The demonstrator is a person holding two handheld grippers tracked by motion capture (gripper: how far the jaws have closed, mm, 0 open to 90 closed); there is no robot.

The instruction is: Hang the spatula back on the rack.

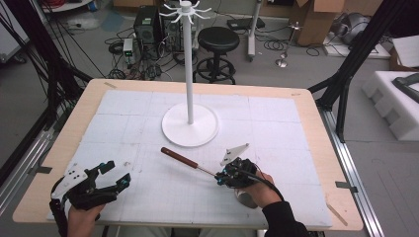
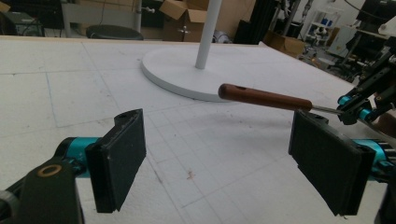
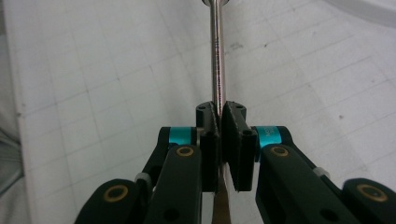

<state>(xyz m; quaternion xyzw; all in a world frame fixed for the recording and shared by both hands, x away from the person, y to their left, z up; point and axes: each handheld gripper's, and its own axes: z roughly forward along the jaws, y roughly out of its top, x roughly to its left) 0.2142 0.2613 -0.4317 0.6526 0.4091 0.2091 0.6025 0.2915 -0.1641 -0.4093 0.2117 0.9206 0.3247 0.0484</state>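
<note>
A utensil with a brown wooden handle [image 1: 179, 157] and a thin metal shaft lies slanted over the white mat, in front of the white hook stand [image 1: 190, 126]. My right gripper [image 1: 219, 177] is shut on the metal shaft [image 3: 216, 51], its pads pinching it from both sides in the right gripper view [image 3: 220, 116]. The handle [image 2: 264, 98] points away from that gripper toward the stand's round base [image 2: 173, 74]. My left gripper [image 1: 116, 173] rests at the near left of the table, open, with nothing between its pads [image 2: 217, 163]. The utensil's head is hidden under the right hand.
A white gridded foam mat [image 1: 128, 123] covers the wooden table [image 1: 89, 98]. The stand's tall pole [image 1: 188, 74] carries white hooks at its top. Beyond the table are a black stool [image 1: 218, 42], cardboard boxes, cables and black frame legs.
</note>
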